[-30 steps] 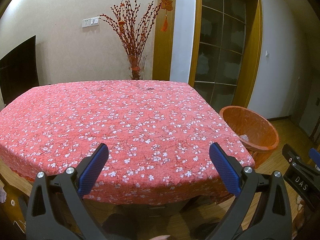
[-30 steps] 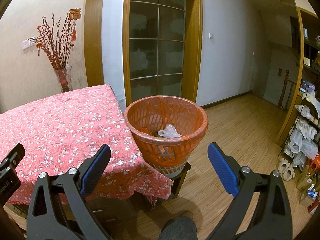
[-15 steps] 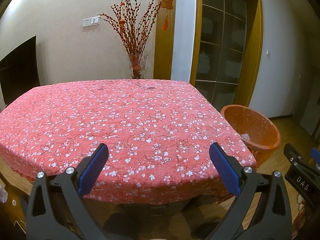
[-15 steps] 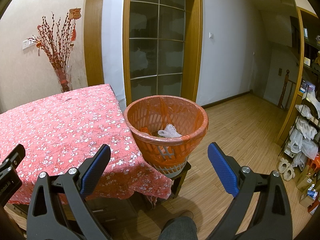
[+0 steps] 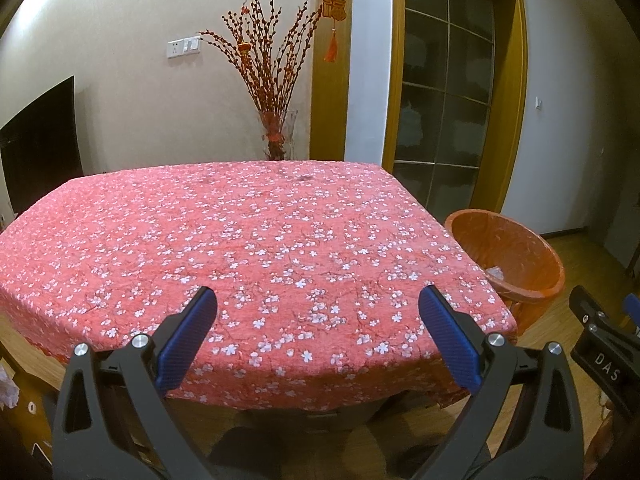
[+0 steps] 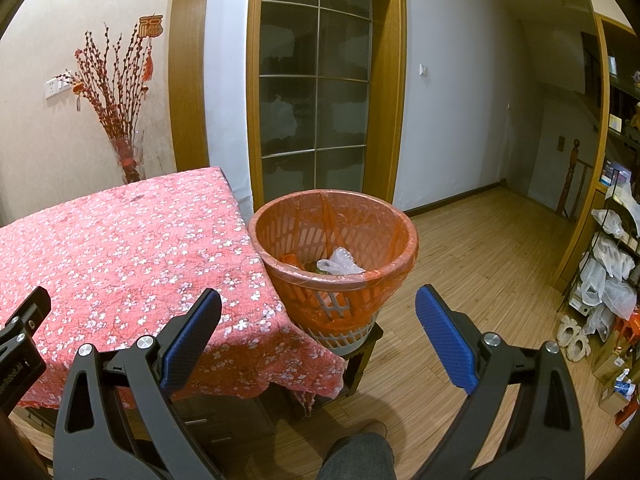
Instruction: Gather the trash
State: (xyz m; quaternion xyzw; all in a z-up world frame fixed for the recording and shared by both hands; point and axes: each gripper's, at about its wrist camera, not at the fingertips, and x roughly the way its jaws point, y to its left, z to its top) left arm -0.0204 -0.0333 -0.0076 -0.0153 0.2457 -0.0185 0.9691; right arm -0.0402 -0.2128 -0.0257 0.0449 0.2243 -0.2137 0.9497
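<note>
Ahead of my tool stands the table (image 5: 248, 240) under a red flowered cloth. Beyond it, a cream wall (image 5: 132, 92) with a vase of red branches (image 5: 272, 80). A wood-framed glass door (image 6: 314, 92) rises to the right, above the plank floor (image 6: 488, 260). Cluttered shelves (image 6: 612, 240) lie far right.

Left gripper (image 5: 318, 334) hanging level off the near edge of the table (image 5: 248, 232), jaws spread wide and empty; right gripper (image 6: 318, 334) alongside off the table's corner, likewise gaping, nothing held.
</note>
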